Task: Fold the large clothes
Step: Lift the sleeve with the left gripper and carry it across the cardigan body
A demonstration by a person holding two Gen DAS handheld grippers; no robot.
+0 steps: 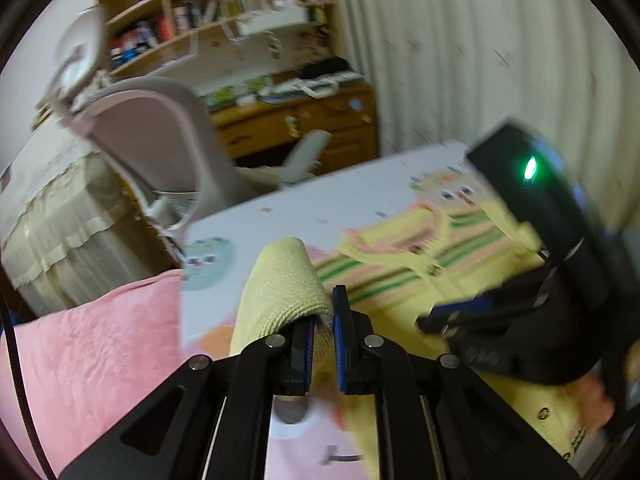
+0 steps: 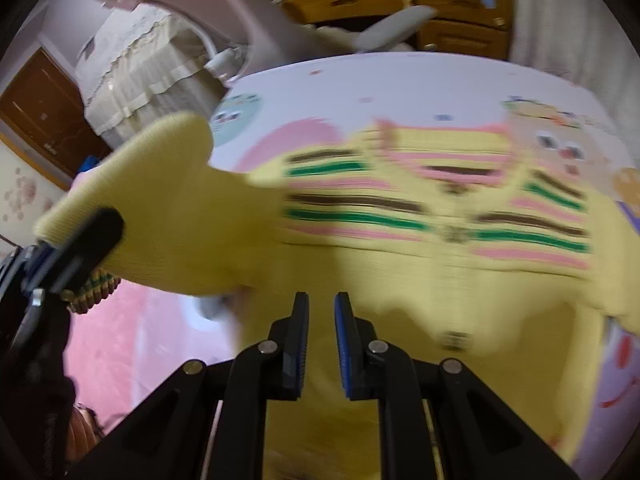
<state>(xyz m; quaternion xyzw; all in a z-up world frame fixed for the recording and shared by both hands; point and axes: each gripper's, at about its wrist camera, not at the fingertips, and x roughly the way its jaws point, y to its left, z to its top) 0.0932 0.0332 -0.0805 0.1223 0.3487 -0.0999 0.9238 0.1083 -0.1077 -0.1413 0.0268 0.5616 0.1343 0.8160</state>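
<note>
A yellow knit cardigan (image 2: 400, 272) with green, pink and brown stripes lies spread on a white cartoon-print mat (image 2: 360, 76). My left gripper (image 1: 322, 320) is shut on the cardigan's yellow sleeve (image 1: 280, 284) and holds it lifted; the sleeve (image 2: 160, 208) and left gripper (image 2: 76, 256) also show at the left of the right wrist view. My right gripper (image 2: 321, 320) hovers over the cardigan's lower body, jaws slightly apart with nothing between them. It shows as a blurred black shape (image 1: 540, 260) in the left wrist view.
A pink blanket (image 1: 88, 360) lies left of the mat. Behind stand a pinkish-grey office chair (image 1: 160, 140), a wooden desk (image 1: 304, 124) with bookshelves (image 1: 208, 12), a lace-covered piece of furniture (image 1: 52, 216) and a pale curtain (image 1: 460, 52).
</note>
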